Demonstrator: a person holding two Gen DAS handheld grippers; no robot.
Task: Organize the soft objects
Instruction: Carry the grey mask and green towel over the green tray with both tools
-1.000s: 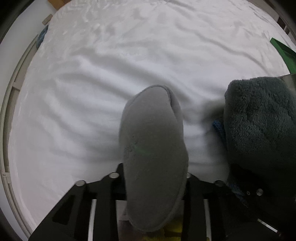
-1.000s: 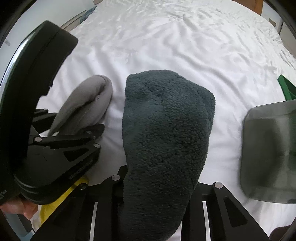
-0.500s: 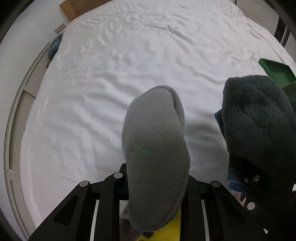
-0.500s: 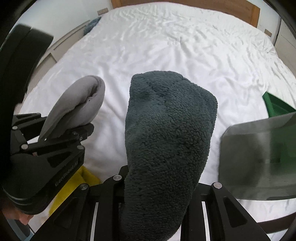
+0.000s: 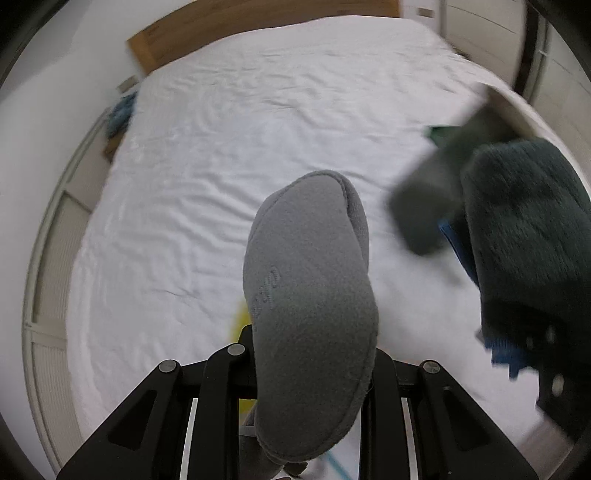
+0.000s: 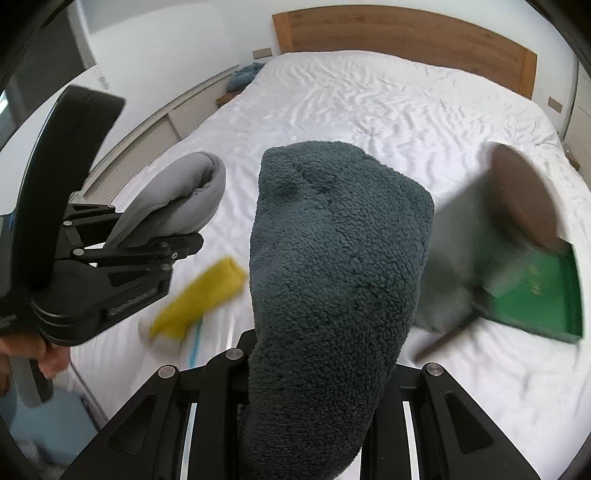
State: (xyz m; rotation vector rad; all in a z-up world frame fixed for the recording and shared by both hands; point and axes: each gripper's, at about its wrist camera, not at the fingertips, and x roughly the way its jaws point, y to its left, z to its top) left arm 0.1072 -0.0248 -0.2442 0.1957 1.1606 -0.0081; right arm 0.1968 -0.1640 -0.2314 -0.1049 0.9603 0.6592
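Note:
My left gripper [image 5: 310, 354] is shut on a grey fleece slipper [image 5: 310, 295] and holds it up above the white bed [image 5: 221, 147]; the slipper also shows at the left of the right wrist view [image 6: 173, 206]. My right gripper [image 6: 317, 362] is shut on a dark teal fluffy slipper [image 6: 332, 277], also raised above the bed; it shows at the right in the left wrist view [image 5: 528, 229]. The fingertips of both grippers are hidden by the slippers.
A yellow soft item [image 6: 199, 299] lies on the sheet below the left gripper. A grey translucent bin [image 6: 480, 229] and a green tray [image 6: 532, 291] stand on the bed at the right. A wooden headboard [image 6: 406, 33] is at the far end.
Both grippers have risen away from the bed with their slippers, so more of the bed and the headboard show. The yellow item has come into view below.

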